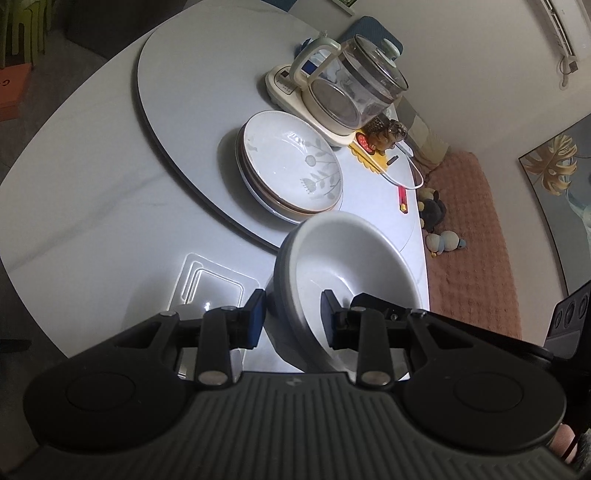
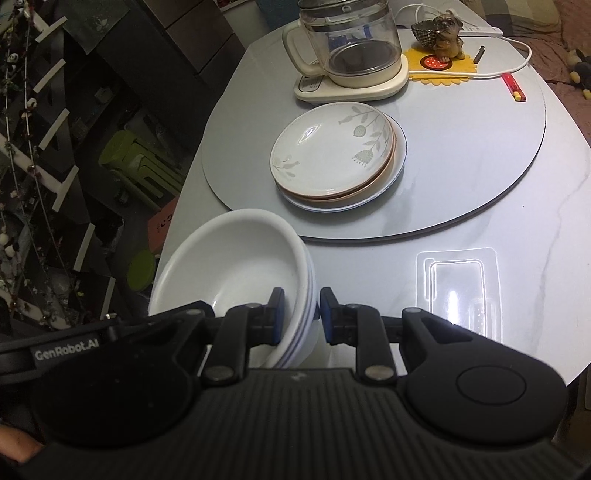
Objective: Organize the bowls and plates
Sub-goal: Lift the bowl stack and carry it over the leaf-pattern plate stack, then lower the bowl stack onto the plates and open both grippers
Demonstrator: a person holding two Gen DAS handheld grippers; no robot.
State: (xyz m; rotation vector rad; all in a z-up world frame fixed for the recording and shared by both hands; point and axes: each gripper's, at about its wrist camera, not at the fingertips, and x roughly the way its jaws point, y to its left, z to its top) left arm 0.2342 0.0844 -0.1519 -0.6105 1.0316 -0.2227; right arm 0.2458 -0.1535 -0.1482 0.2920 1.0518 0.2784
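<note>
A stack of white bowls [image 1: 351, 258] hangs tilted over the near edge of the table, and both grippers hold it. My left gripper [image 1: 293, 319] is shut on its rim, one pad outside the wall and one inside the top bowl. My right gripper [image 2: 303, 317] is shut on the opposite rim of the same bowl stack [image 2: 229, 266], where several rim edges show between the pads. Beyond it, a stack of floral plates [image 1: 291, 162] [image 2: 332, 151] rests on the grey turntable [image 2: 480, 155].
A glass kettle [image 2: 347, 40] on its cream base stands behind the plates, beside a dog figurine [image 2: 443, 33] on a yellow mat, a white cable and a red pen [image 2: 514, 86]. A clear plastic tray [image 2: 458, 280] lies on the marble table near me.
</note>
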